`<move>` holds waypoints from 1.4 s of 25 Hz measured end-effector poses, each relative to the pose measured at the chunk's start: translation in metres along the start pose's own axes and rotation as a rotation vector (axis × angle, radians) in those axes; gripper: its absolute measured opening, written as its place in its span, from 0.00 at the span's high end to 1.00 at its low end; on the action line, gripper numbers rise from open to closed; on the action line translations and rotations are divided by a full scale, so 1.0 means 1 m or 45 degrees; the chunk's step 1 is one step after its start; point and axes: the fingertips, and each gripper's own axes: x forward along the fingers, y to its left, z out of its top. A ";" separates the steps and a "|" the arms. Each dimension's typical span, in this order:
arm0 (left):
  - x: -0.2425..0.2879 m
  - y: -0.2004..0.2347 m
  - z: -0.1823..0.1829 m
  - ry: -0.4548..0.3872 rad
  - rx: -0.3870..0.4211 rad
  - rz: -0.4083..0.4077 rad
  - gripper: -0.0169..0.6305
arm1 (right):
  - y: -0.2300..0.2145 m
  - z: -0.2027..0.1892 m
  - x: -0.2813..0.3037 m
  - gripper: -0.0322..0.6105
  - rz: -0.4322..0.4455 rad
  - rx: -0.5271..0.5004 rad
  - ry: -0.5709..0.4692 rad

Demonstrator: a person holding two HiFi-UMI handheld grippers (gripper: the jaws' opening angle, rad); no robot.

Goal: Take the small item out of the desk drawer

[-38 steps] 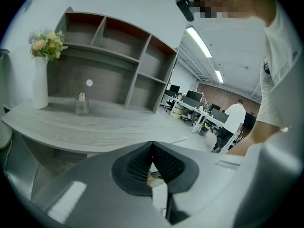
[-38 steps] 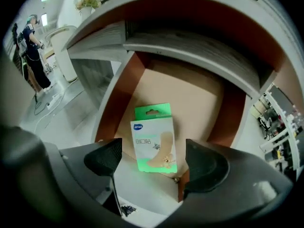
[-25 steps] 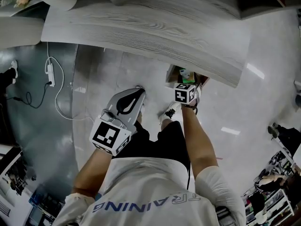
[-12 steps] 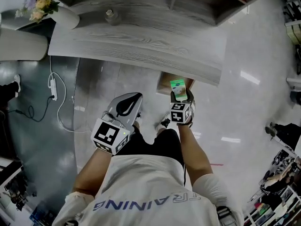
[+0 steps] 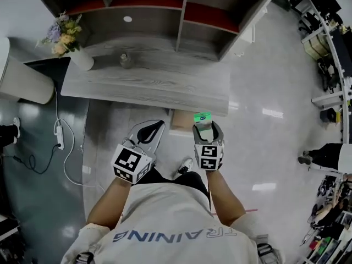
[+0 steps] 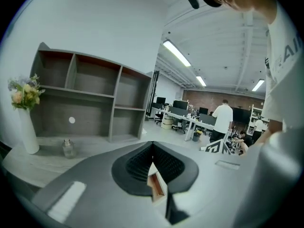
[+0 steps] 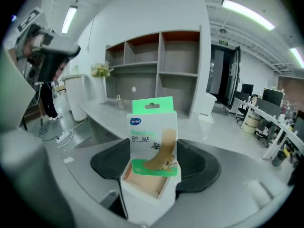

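Observation:
The small item is a white bandage box with a green top (image 7: 152, 141), and my right gripper (image 7: 154, 163) is shut on it, holding it upright. In the head view the box (image 5: 202, 119) sits at the tip of the right gripper (image 5: 205, 132), in front of the grey wooden desk (image 5: 143, 84). The open drawer (image 5: 180, 120) shows as a tan patch under the desk's front edge, just left of the box. My left gripper (image 5: 147, 135) hangs to the left of the drawer; its black pads (image 6: 137, 167) meet with nothing between them.
A grey shelf unit (image 5: 165, 10) stands on the back of the desk. A white vase of flowers (image 5: 70, 45) and a small glass jar (image 5: 125, 59) stand on the desktop. A power strip and cable (image 5: 58, 136) lie on the floor at the left.
The right gripper has risen out of the drawer with the bandage box in it. The left gripper has also risen. The head view has swung up, so the shelf unit now shows.

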 end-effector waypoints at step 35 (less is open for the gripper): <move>-0.014 -0.061 0.142 -0.355 0.139 -0.159 0.97 | -0.065 0.238 -0.220 0.45 -0.124 0.020 -0.680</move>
